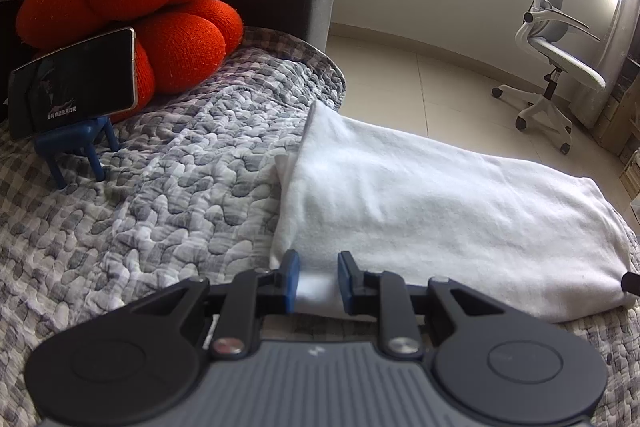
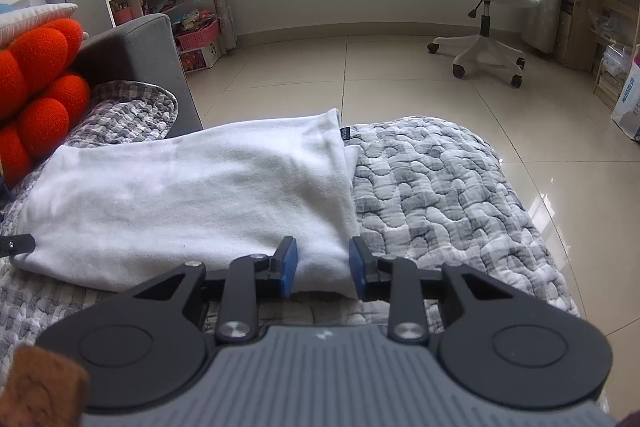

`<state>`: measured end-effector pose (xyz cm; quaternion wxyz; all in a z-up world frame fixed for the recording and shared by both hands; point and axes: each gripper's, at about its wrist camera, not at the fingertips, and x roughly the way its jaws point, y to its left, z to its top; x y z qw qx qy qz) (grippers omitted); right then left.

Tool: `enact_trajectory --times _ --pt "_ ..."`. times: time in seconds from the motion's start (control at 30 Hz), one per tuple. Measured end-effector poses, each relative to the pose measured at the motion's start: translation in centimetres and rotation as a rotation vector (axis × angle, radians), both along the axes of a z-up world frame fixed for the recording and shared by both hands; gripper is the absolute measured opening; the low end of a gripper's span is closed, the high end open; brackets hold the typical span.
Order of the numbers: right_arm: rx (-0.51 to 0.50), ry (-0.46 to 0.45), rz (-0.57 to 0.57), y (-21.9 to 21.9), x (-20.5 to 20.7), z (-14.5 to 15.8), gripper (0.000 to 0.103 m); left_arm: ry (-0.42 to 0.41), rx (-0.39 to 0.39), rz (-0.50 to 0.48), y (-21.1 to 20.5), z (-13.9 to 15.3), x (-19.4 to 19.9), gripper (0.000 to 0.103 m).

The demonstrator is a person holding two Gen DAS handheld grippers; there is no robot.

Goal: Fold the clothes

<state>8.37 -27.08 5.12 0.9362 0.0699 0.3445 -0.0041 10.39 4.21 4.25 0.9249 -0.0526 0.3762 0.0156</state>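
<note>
**A:** How do the tongs stand?

**B:** The left gripper (image 1: 318, 281) has its jaws narrow, pinching a wad of the white cloth (image 1: 432, 211) at its near corner. The right gripper (image 2: 323, 269) has its jaws wider, straddling the other near corner; whether its pads press I can't tell.

**A:** And the cloth?

**B:** Folded into a long band, lying across the quilt (image 1: 160, 195) towards its far edge, near the floor.

**A:** The step done well?

**B:** I'd say: let both corners down level, edges matched, then smooth before the next fold.
</note>
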Motion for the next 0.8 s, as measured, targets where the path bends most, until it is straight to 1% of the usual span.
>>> enact_trajectory --times 0.17,0.2,0.23,0.3,0.33,0.4,0.47,0.53,0.57,0.7,0.8 --pt "0.032 0.006 -0.035 -0.8 -0.4 0.5 0.038 0.002 0.007 -0.001 -0.2 0.0 0.0 0.023" --pt "0.043 0.010 -0.038 -0.9 -0.4 0.5 0.041 0.002 0.007 -0.001 -0.2 0.0 0.0 0.023" --pt "0.061 0.013 -0.044 -1.2 -0.5 0.6 0.044 0.002 0.006 -0.002 -0.2 0.0 0.0 0.023" --pt "0.110 0.019 -0.061 -2.1 -0.8 0.7 0.048 0.003 0.005 -0.002 -0.2 0.0 0.0 0.023" --pt "0.141 0.022 -0.070 -2.6 -0.9 0.7 0.049 0.003 0.005 -0.002 -0.2 0.0 0.1 0.023" --pt "0.219 0.031 -0.089 -3.9 -1.1 0.5 0.050 0.004 0.004 -0.003 -0.2 0.0 0.1 0.023" --pt "0.328 0.061 -0.097 -5.2 -1.2 -0.1 0.054 0.005 0.003 -0.003 -0.2 0.0 0.1 0.023" --pt "0.452 0.105 -0.088 -6.3 -1.3 -1.0 0.060 0.005 0.004 -0.004 -0.3 0.0 0.1 0.024" --pt "0.500 0.119 -0.086 -6.6 -1.4 -1.4 0.061 0.005 0.003 -0.004 -0.3 0.0 0.1 0.024" --pt "0.640 0.127 -0.106 -8.0 -1.9 -2.0 0.065 0.006 0.000 -0.002 -0.3 0.0 0.1 0.024" --pt "0.729 0.121 -0.140 -8.9 -2.2 -2.5 0.065 0.006 0.000 -0.002 -0.3 0.0 0.1 0.025"
